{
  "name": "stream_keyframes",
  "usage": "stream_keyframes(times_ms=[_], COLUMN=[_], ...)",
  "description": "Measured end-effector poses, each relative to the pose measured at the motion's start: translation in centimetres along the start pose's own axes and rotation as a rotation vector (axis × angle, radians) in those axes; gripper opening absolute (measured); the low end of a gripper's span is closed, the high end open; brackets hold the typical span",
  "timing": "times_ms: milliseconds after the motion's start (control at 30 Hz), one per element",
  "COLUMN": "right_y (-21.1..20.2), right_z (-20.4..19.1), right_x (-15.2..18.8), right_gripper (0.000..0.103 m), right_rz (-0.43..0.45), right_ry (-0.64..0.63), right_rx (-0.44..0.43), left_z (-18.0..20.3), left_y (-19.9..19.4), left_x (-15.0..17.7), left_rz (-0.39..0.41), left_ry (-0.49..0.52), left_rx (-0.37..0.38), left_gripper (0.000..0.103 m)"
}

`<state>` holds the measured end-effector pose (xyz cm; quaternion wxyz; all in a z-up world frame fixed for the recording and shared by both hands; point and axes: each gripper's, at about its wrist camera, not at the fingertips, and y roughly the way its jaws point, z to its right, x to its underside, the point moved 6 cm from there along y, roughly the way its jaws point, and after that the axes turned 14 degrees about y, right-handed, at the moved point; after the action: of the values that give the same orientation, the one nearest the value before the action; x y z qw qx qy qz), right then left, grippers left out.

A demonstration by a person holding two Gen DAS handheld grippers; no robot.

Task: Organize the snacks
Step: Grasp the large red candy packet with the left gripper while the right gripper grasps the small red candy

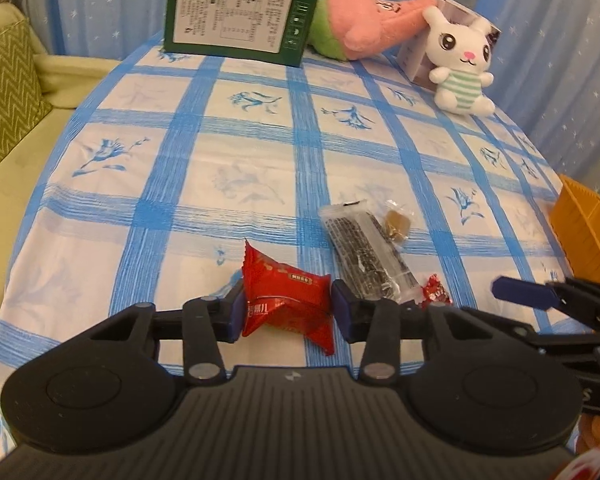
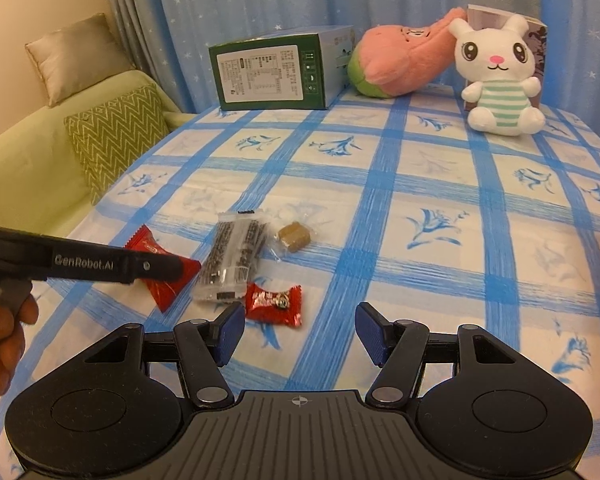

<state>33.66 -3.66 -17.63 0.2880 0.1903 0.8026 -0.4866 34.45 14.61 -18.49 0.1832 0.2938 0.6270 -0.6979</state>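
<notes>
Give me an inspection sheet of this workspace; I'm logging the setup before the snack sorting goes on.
Surface: blue-checked tablecloth, flat.
Job's things: large red snack packet between the left tongs; dark seaweed bar, clear-wrapped brown candy, small red candy on the cloth; orange bin at the right edge.
Clutter: green box, pink plush, white bunny plush.
Grippers: left tongs shut on the packet; right tongs open, empty.
Cables: nothing seen.
Surroundings: starry blue curtain, green sofa with cushions.
</notes>
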Motion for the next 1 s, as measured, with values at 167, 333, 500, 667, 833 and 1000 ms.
stream_keyframes(times_ms=[167,333,500,667,833,1000], right_y=[1.2,2.2,2.5,1.8,0.4,-1.8], right_z=[-0.7,-1.3,-1.1,-1.3,-1.0,-0.4], right_x=[0.0,0.3,0.5,0.4,0.3,0.3], right_gripper=[0.062,0.062,0.036,0.025,0.024,0.024], right_rz=[-0.011,-0.025,-0.03,-0.013,0.011,0.032], right_ry=[-0.019,-0.035,-0.042,-0.052,-0.046,-0.025], right_rx=[-0.034,-0.04,-0.028,-0.028,-0.01,0.011], left_z=[0.4,0.6,1.0,1.5,1.9,2.8], left_y=[-0.5,-1.1,-1.7,-2.4,-3.3,-4.5], left_x=[-0.2,-0.2,-0.1,0.1,0.4,0.5], left_rz=[0.016,0.032,0.044,0.055,0.064,0.076], left_ry=[0.018,0.017,0.022,0.027,0.034,0.049], left_rx=[0.003,0.01,0.015,0.018,0.019,0.008], left_gripper=[0.033,0.029,0.024,0.02,0.018,0.018])
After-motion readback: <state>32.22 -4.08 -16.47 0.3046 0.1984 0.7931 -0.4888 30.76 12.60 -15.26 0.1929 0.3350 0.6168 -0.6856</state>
